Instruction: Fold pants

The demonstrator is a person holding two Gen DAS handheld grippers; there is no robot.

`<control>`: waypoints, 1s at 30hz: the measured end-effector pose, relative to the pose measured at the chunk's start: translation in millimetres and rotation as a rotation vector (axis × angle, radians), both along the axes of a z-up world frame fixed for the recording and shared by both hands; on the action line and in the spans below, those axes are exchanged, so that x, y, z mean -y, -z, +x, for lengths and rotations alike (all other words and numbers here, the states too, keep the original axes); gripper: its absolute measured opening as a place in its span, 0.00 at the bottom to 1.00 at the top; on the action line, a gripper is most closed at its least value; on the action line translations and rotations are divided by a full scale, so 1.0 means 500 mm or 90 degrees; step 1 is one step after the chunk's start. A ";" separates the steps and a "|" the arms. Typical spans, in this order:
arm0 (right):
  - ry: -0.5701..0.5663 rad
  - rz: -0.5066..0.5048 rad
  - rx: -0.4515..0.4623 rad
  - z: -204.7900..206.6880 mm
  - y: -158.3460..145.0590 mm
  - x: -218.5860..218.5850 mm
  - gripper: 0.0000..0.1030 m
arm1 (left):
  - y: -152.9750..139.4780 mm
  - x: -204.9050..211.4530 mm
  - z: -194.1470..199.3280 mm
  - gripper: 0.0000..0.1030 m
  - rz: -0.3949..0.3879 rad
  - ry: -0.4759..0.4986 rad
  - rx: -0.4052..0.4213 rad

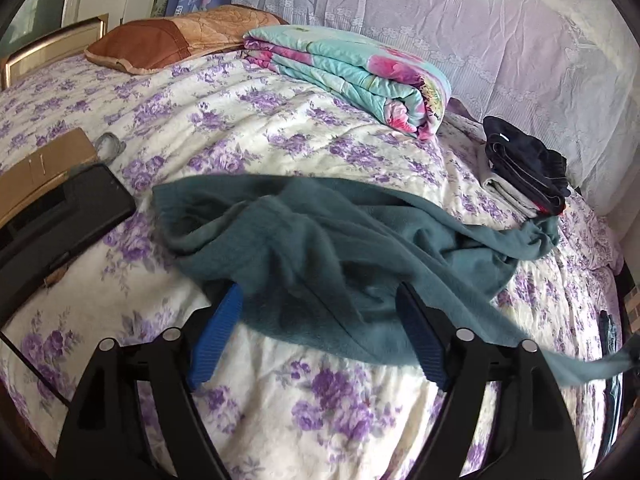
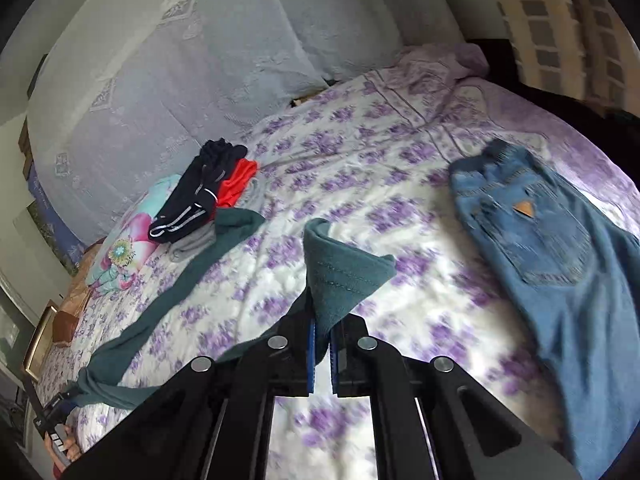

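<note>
Soft teal fleece pants sprawl across the purple-flowered bedspread. The left gripper gapes wide over them, holding nothing; the right gripper pinches 1 hem tight.

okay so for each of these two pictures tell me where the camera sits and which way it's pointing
Left wrist: on the left tongs, open, facing the headboard end across the teal pants toward the folded quilt.
Right wrist: on the right tongs, shut on a pants hem, facing the bed's foot and the jeans; a hand shows lower left.
Shared: teal pants, folded dark clothes, floral bedspread.
</note>
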State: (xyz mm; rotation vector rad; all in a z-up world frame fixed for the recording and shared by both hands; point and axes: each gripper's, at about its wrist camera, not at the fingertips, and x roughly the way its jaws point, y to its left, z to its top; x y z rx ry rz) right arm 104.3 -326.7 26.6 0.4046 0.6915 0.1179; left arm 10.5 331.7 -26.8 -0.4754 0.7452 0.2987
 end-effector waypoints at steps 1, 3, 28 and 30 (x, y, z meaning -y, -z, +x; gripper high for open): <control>-0.001 -0.002 -0.021 -0.012 0.023 0.011 0.07 | 0.008 -0.002 -0.005 0.78 -0.005 0.001 -0.010; 0.005 -0.018 -0.050 -0.024 0.062 0.008 0.07 | 0.022 -0.003 -0.008 0.78 -0.011 0.007 -0.031; -0.010 0.047 -0.051 -0.043 0.098 -0.005 0.09 | 0.015 -0.110 0.218 0.46 -0.087 -0.050 -0.209; -0.011 0.049 -0.047 -0.046 0.094 -0.005 0.09 | 0.013 -0.107 0.219 0.26 -0.096 -0.021 -0.201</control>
